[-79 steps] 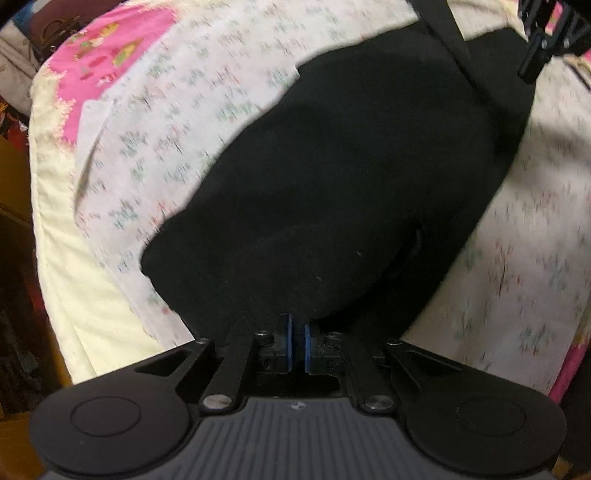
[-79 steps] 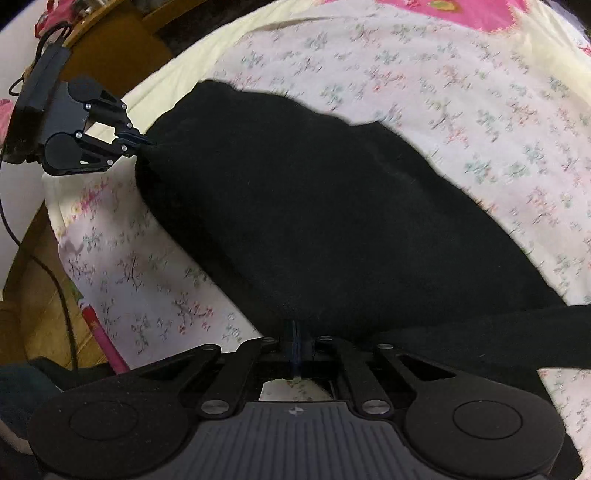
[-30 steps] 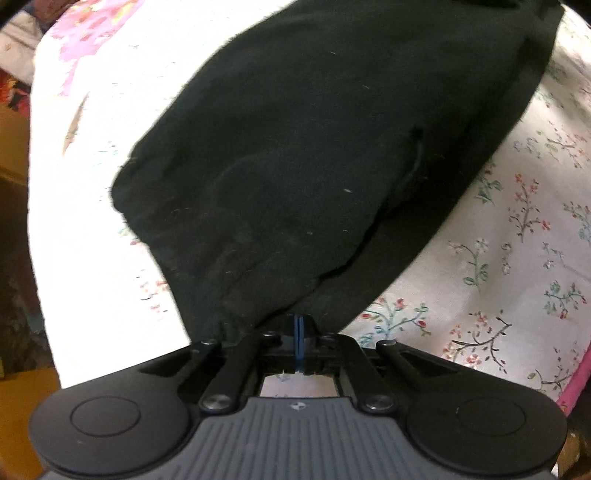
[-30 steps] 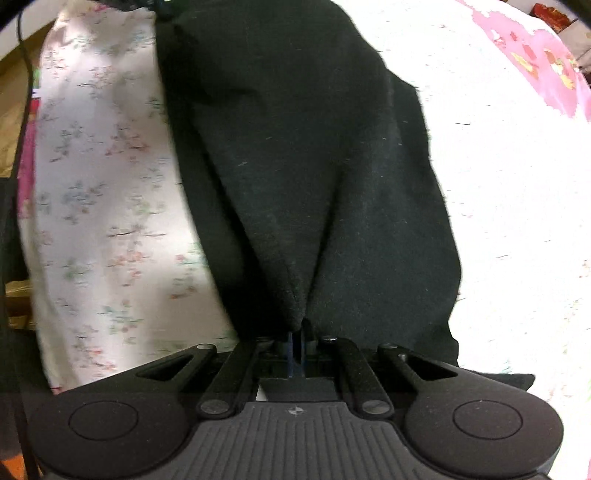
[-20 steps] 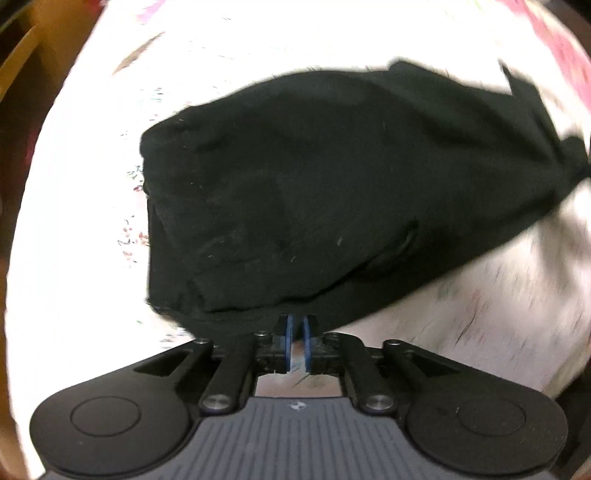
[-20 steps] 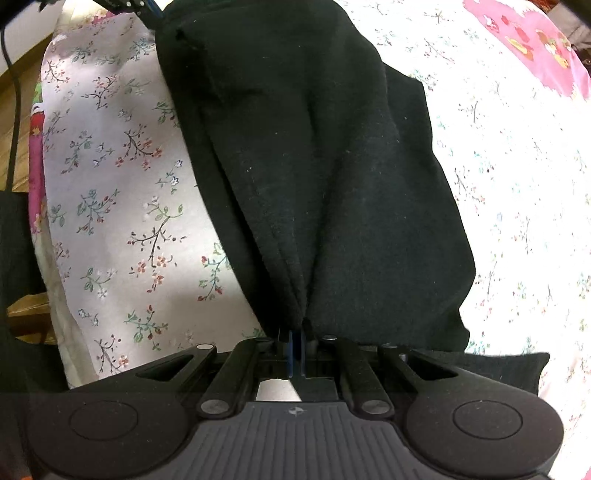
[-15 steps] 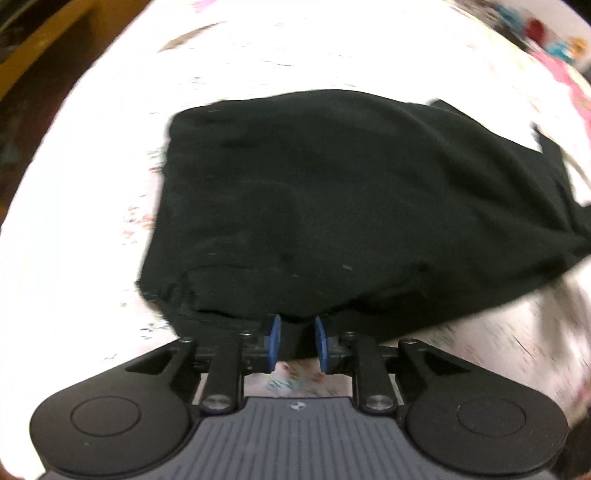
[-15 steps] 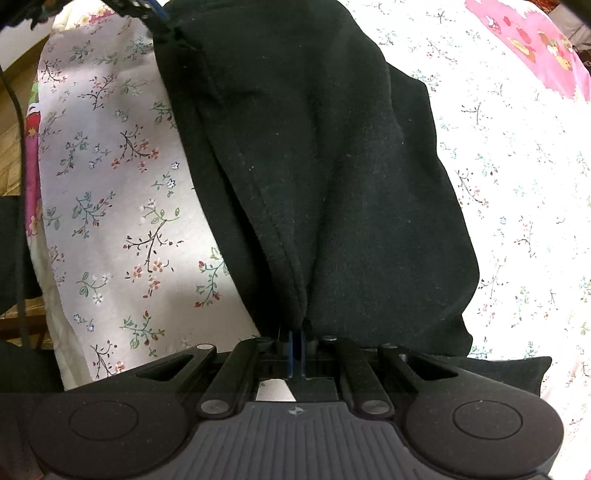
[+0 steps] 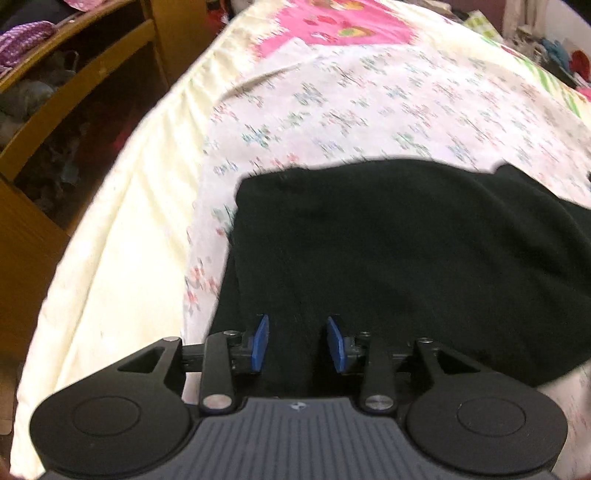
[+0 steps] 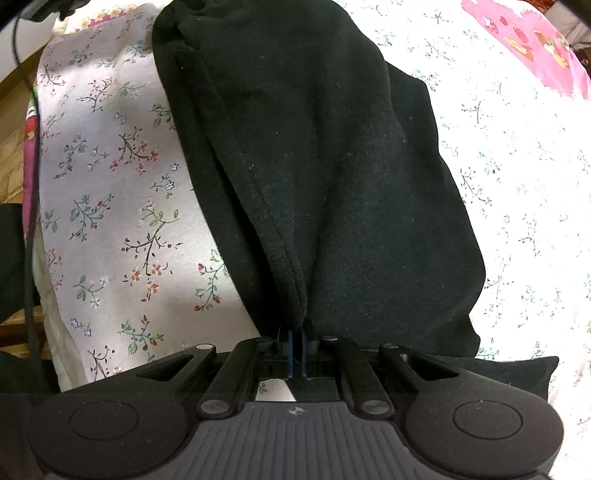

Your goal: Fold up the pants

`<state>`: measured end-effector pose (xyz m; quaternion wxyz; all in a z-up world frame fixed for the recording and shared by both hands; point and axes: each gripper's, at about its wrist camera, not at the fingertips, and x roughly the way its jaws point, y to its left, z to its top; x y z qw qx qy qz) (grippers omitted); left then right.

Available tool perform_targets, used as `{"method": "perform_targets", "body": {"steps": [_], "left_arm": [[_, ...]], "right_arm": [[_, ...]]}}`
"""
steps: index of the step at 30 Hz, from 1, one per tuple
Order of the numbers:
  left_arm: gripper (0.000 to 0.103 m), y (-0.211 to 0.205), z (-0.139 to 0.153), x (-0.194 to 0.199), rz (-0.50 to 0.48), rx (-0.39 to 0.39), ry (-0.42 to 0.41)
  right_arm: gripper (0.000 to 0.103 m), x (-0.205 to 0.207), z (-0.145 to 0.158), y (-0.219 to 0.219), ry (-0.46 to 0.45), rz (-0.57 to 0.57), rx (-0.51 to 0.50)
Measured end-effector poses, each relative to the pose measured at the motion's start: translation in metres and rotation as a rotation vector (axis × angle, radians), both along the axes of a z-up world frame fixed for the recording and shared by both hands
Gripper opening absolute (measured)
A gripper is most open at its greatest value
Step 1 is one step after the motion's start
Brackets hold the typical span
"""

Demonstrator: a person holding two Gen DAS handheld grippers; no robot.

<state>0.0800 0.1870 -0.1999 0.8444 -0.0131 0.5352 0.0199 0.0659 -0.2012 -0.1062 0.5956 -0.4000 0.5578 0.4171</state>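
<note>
Watching both wrist views, I call it like this:

Left gripper: I have its blue pads spread well apart, nothing between them but air, with black cloth right below and ahead of the tips.

Right gripper: I have it pinched tight on a bunched ridge of the pants, pads pressed together with cloth squeezed between them.

Pants, left view: the black pants lie as a broad dark slab across the bed, one squared corner toward the upper left, the near edge running under my open fingers. The view is blurred, so I cannot read seams here.

Pants, right view: the cloth fans out from my clamp and runs away up the frame in layers, a stitched seam climbing from the pinch point toward the upper left. A narrower strip of black sticks out to the lower right, beside the gripper body.

Floral sheet: white with small sprigs, showing on both sides of the pants, touching the cloth along its whole length.

Pink patch: printed panel at the far end of the bed, well apart from the pants.

Wooden shelf: stands beside the bed on the left, with cluttered, dim contents I cannot make out.

Cable: a dark cord hangs down the left edge of the right view.
</note>
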Motion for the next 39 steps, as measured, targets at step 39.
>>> {"method": "perform_targets", "body": {"steps": [39], "left_arm": [[0.059, -0.005, -0.03, -0.027, 0.464, -0.426, 0.109]], "right_arm": [[0.0, -0.001, 0.001, 0.0, -0.018, -0.049, 0.032]]}}
